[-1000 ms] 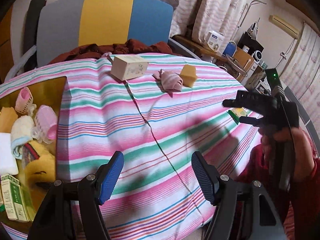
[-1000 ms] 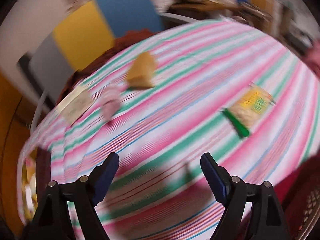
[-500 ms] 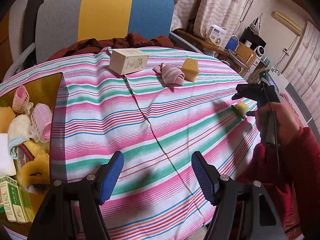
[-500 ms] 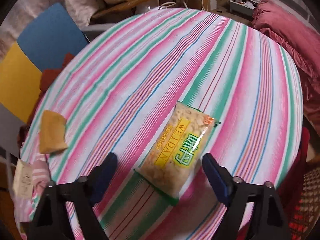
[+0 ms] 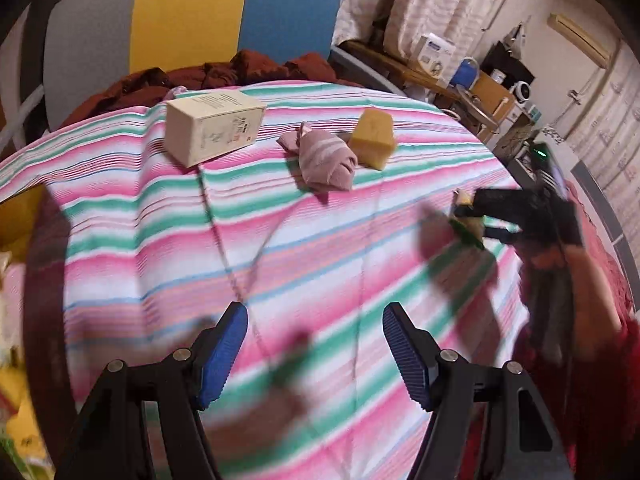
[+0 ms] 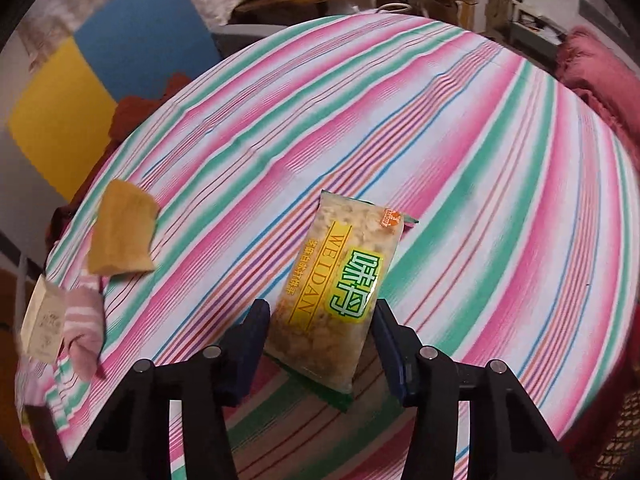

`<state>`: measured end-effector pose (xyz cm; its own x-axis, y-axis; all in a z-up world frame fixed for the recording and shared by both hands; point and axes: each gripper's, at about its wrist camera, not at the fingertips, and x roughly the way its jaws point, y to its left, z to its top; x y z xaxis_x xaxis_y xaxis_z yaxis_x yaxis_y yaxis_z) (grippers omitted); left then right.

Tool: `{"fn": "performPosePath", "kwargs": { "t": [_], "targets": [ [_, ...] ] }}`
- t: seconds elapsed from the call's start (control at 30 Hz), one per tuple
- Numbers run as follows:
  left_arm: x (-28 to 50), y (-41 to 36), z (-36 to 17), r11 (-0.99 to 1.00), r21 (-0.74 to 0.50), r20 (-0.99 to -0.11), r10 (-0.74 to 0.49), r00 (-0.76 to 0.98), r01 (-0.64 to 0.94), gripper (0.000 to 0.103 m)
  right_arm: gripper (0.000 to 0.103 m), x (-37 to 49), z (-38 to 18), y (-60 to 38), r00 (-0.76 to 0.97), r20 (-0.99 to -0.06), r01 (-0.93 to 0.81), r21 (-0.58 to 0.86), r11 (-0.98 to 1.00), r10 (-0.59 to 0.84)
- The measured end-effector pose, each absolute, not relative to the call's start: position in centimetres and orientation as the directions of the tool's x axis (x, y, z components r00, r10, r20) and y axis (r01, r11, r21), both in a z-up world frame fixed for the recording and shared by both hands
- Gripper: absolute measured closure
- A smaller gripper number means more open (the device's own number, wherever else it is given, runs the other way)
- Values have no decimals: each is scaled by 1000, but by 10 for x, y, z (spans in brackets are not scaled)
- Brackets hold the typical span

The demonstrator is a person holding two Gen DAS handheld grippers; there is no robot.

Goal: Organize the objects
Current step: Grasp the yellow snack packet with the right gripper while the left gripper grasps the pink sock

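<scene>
A snack packet point(image 6: 340, 280) with yellow and green print lies flat on the striped tablecloth point(image 6: 460, 140). My right gripper point(image 6: 320, 332) straddles its near half, and the jaws are closing with the packet between them. The pads stand at its long edges without squeezing it. In the left wrist view the same right gripper point(image 5: 476, 220) hovers over the packet point(image 5: 466, 228) at the table's right side. My left gripper point(image 5: 316, 344) is open and empty over the cloth near the front. A cream box point(image 5: 214, 128), a rolled pink sock point(image 5: 326, 160) and a yellow sponge point(image 5: 374, 138) lie at the far side.
A chair with a grey, yellow and blue back point(image 5: 192, 12) stands behind the table, with a red-brown cloth point(image 5: 224, 72) on its seat. A yellow container point(image 5: 16, 216) shows blurred at the left edge. A person's hand and red sleeve point(image 5: 580, 300) hold the right gripper.
The right gripper dropped over the snack packet and its jaws narrowed around it. The left gripper slid right, so the yellow container with its items has mostly left the view.
</scene>
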<state>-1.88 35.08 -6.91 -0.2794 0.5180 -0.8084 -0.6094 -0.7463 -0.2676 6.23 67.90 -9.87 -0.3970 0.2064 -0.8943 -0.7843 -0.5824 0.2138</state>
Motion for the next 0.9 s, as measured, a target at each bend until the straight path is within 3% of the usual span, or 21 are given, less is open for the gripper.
{"fn": "performPosePath", "kwargs": {
  "t": [0.27,0.6,0.67,0.7,0.77,0.9],
  "targets": [
    [-81,418,-82,-742,-324,-803,544,-245,-587,32,50,68,-99,680,-403,-895,-778,226,-586,190],
    [-124,474,-95,-779,-188,-828,453,-331,-598,32,50,72,-97,675,-408,-890,-772,219,-597,201],
    [-129,475,-102,-784,-199,-828,456,-328,-588,36,50,73,-97,675,-409,-890,-771,220,-597,201],
    [-131,473,-105,-784,-207,-827,460,-323,-585,47,50,73,-97,675,-411,-889,-771,221,-598,201],
    [-131,469,-111,-781,-216,-818,473,-328,-587,58,50,74,-96,674,-412,-889,-769,220,-601,202],
    [-113,463,-114,-734,-139,-782,493,-381,-664,65,50,77,-95,674,-415,-887,-770,223,-598,203]
  ]
}}
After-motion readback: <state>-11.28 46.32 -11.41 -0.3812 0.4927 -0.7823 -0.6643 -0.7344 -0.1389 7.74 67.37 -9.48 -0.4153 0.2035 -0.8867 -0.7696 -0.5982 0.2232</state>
